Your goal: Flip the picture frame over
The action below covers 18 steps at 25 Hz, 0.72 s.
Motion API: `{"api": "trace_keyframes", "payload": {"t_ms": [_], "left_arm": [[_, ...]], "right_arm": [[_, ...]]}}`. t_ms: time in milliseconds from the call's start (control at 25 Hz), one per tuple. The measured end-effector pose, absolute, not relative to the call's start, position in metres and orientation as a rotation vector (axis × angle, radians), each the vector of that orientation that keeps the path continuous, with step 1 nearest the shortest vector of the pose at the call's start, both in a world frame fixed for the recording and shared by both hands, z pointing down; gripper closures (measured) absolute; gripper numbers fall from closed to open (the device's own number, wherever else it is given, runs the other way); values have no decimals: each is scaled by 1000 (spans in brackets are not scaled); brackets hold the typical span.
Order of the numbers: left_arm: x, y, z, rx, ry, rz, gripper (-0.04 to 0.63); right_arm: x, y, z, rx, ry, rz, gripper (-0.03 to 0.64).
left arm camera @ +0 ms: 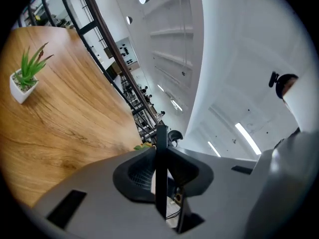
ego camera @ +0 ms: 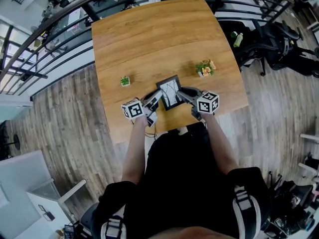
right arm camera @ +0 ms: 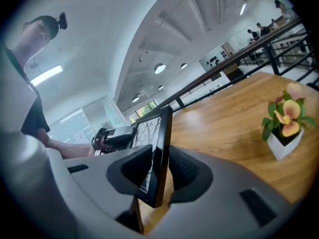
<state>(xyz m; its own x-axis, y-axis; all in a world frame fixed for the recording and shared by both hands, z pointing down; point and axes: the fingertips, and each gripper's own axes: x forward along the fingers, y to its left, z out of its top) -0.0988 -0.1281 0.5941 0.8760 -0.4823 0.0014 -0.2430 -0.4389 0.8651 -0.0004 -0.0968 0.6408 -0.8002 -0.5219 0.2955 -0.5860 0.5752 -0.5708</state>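
Observation:
A black picture frame (ego camera: 170,92) with a white line drawing stands tilted up off the wooden table (ego camera: 149,39), near its front edge. My left gripper (ego camera: 152,103) is shut on the frame's left edge, and my right gripper (ego camera: 185,94) is shut on its right edge. In the left gripper view the picture frame (left arm camera: 160,153) shows edge-on, pinched between the pads of the left gripper (left arm camera: 160,176). In the right gripper view the picture frame (right arm camera: 158,138) stands upright between the pads of the right gripper (right arm camera: 158,171), picture side to the left. The left gripper (right arm camera: 112,136) shows beyond it.
A small green plant in a white pot (ego camera: 124,80) (left arm camera: 24,81) stands left of the frame. A potted flower plant (ego camera: 205,68) (right arm camera: 284,128) stands to the right. A black railing (ego camera: 60,19) runs past the table's far side; office chairs (ego camera: 279,44) sit at the right.

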Motion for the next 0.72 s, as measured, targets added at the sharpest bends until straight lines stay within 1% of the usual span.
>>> {"api": "trace_keyframes", "payload": {"t_ms": [440, 720], "left_arm": [[-91, -142, 634, 2088, -729, -54, 506], [-88, -151, 666, 2057, -818, 14, 505]], "right_arm": [[1, -108, 679, 1068, -2519, 946, 503], [5, -116, 707, 1081, -2449, 919, 502]]}}
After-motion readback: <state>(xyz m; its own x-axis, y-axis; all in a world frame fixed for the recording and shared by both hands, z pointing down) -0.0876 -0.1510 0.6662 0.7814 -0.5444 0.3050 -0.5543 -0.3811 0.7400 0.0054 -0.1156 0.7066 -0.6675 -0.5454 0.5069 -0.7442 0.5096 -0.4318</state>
